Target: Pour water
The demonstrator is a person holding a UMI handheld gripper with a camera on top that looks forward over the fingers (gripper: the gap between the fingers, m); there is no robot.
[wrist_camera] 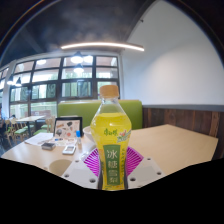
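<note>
Bottle [111,135] is the landmark here: a clear plastic drink bottle with yellow-green liquid, an orange cap and a green label with white characters. It is seen upright between the two pink pads of the gripper [112,172], whose fingers [92,163] are closed against its lower body on both sides, so it appears to be clamped and carried. Its base is hidden between the fingers, so it cannot be told whether it rests on anything.

Behind the bottle a light wooden table [170,140] is spread. To the left of the bottle, on that table, a small framed stand [67,127] and some flat items, perhaps a phone and papers [48,143], are lying. Further behind the bottle a green sofa back [85,108] is seen, and large windows [55,80] are beyond it.

No cup or glass is visible near the bottle. The step in hand is judged to be the holding of the bottle, before pouring. The cap is on, so it would need to be removed; then a receiving vessel must be found and the bottle tilted slowly over it.
</note>
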